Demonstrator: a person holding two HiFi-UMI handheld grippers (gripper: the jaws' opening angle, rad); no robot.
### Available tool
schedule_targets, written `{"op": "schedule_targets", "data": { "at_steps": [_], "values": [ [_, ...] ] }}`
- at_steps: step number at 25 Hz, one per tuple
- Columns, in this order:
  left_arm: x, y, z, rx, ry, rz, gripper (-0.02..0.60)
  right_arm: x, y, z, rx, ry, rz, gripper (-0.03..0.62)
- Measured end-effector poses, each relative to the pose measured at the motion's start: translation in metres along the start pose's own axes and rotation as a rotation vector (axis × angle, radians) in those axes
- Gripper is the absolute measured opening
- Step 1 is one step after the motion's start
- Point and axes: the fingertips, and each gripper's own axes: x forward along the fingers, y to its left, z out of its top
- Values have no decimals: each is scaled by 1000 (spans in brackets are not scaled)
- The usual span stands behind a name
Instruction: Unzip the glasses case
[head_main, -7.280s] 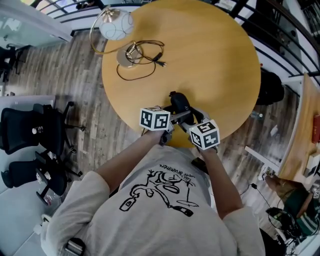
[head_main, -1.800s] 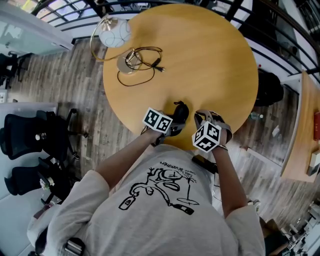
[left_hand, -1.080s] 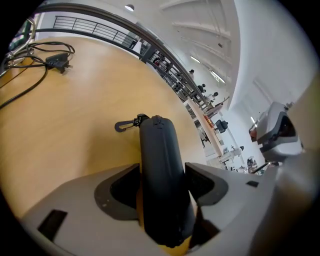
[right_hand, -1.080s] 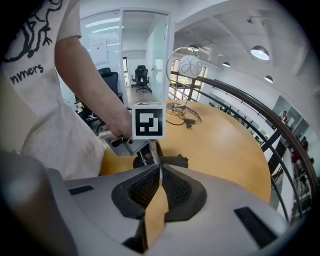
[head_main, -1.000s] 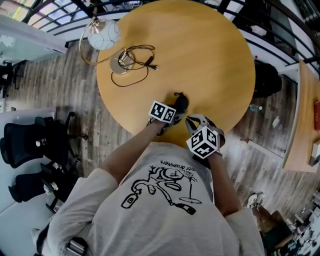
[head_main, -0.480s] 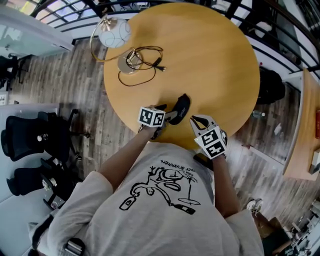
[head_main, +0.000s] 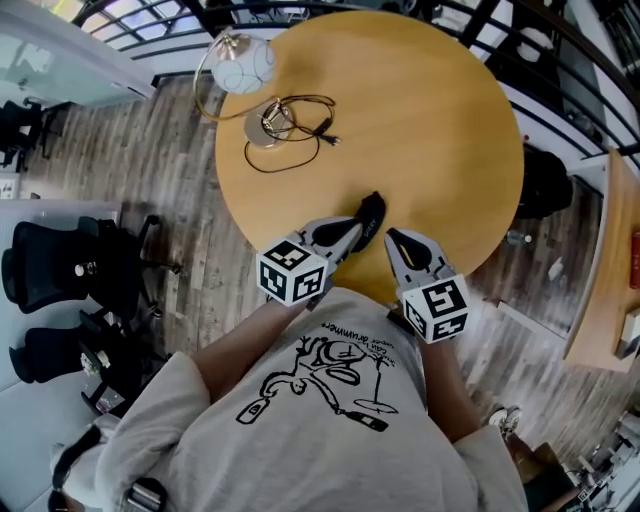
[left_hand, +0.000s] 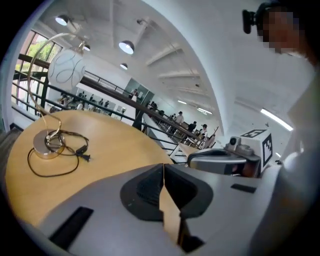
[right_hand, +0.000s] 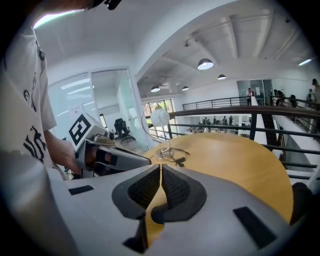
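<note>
The black glasses case (head_main: 371, 216) lies on the round wooden table (head_main: 430, 110) near its front edge. Both grippers hang above that edge, lifted clear of the case and pointing across the table. My left gripper (head_main: 355, 229) is just left of the case; its jaws are closing and meet pad to pad (left_hand: 163, 167) with nothing between them. My right gripper (head_main: 392, 237) is just right of the case, its jaws shut and empty (right_hand: 161, 167). Neither gripper view shows the case; it is hidden below the jaws.
A lamp with a white globe (head_main: 243, 68), a round base (head_main: 265, 125) and a loose black cable (head_main: 305, 112) sits at the table's far left. Black office chairs (head_main: 60, 285) stand on the floor to the left. A dark object (head_main: 545, 180) lies beside the table's right rim.
Both grippers have risen off the table toward me and drawn back from the case. The left one has left the case, which stays lying on the table.
</note>
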Motion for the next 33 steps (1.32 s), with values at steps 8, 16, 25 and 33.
{"op": "schedule_targets", "data": {
  "at_steps": [8,16,25,33],
  "values": [
    [-17,-38,16,107,-83,42,9,-14,25,24,30,-127,-28,23],
    [-14,-38,11,133,-82,61,9,-19,25,16,46,-147,-85,21],
    [-12,-41,11,145,-78,56,9,-19,24,16,75,-147,-79,21],
    [-12,-38,11,143,-80,54,9,-17,22,15,72,-144,-86,21]
  ]
}}
